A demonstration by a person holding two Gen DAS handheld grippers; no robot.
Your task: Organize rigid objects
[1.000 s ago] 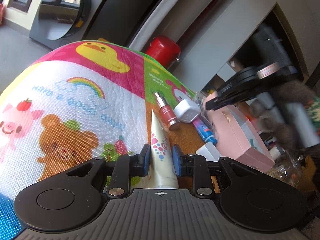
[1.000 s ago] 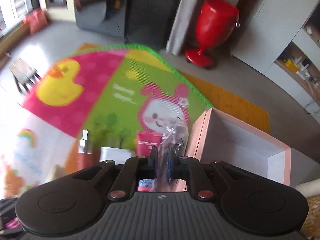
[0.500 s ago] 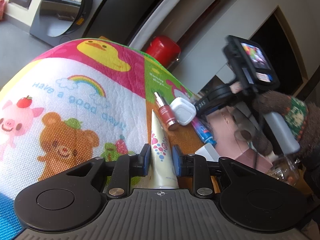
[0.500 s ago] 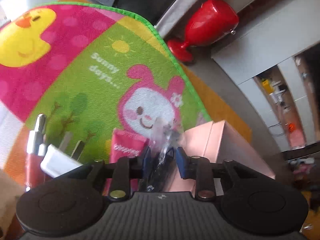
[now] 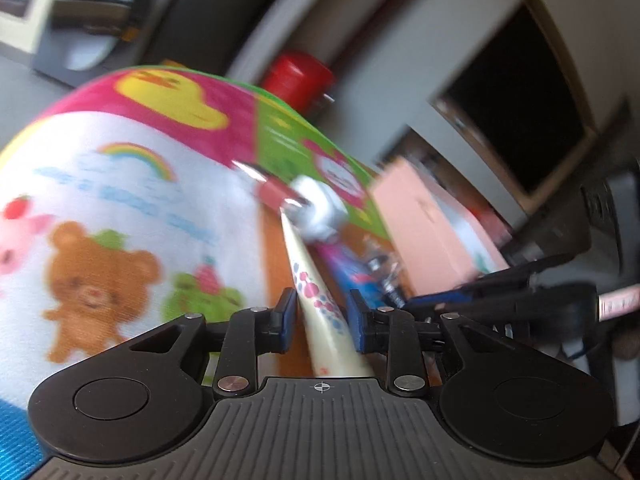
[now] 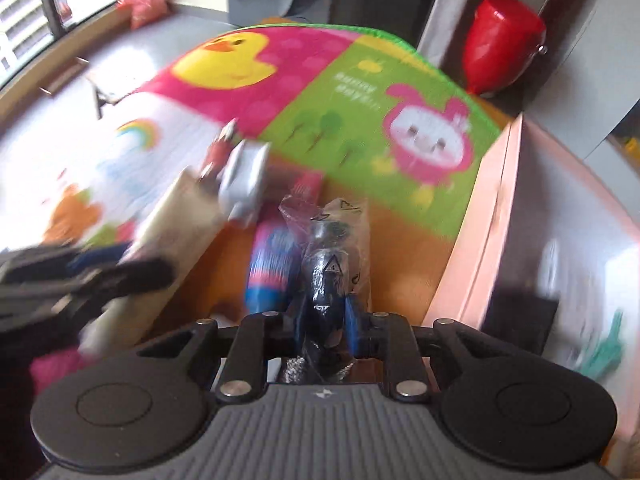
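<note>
Toiletries lie clustered on a cartoon mat (image 6: 332, 92), at the orange strip beside a pink box (image 6: 520, 248) that stands open at the mat's right edge. Largest of the cluster is a cream tube (image 5: 320, 304), running lengthwise between the jaws of the left gripper (image 5: 322, 314); the jaws stand apart on either side of it and a gap shows on the left, so nothing is clamped. Just right of the tube lies a blue-and-pink tube (image 6: 270, 268). A white plug (image 6: 244, 184) sits at the far ends of both tubes, touching a small red bottle (image 5: 270, 190) with a silver cap. The right gripper (image 6: 322, 320) has its jaws closed on a clear bag (image 6: 332, 248) of dark items, held just beside the blue-and-pink tube and near the box wall. Both views are motion-blurred.
</note>
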